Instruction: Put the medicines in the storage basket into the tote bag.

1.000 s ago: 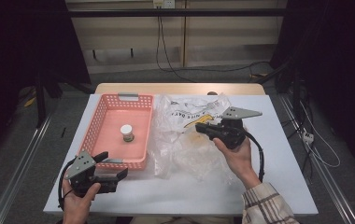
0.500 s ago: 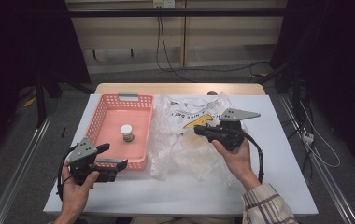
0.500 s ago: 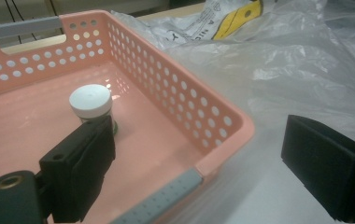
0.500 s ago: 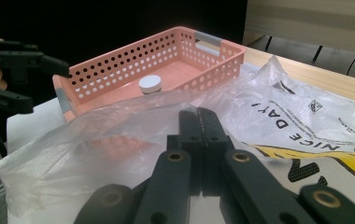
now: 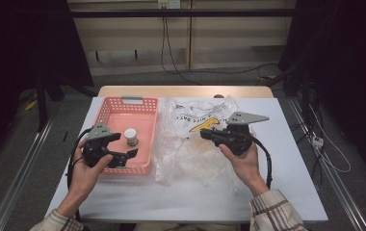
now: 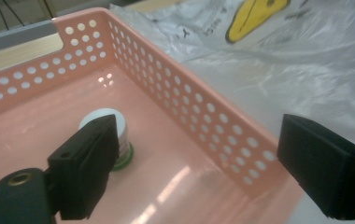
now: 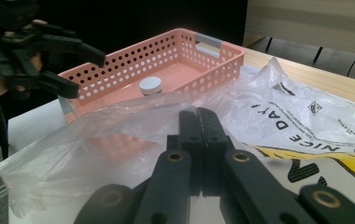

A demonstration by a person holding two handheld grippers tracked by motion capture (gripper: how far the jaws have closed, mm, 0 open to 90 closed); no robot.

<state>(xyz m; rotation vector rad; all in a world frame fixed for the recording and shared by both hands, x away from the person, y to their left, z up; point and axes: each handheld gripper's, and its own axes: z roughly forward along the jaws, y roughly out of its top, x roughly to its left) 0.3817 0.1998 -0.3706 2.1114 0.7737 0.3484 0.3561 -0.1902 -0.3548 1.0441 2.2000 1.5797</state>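
One gripper has moved: the left gripper (image 5: pixel 125 146), jaws wide and empty, has risen to the pink basket (image 5: pixel 148 127), apparently toward the small jar (image 6: pixel 104 135); the right gripper (image 5: pixel 208 135) stays closed on the plastic bag (image 5: pixel 190 154).

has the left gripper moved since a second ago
Yes. In the high view the left gripper has risen from the table's near-left edge towards the pink basket, its open jaws now over the basket's near end, short of the small jar.

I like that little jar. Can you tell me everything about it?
The jar is small and round with a flat white lid and a green band at its foot. It stands upright, alone, on the floor of the pink basket with holes. The open left tongs are close, not touching.
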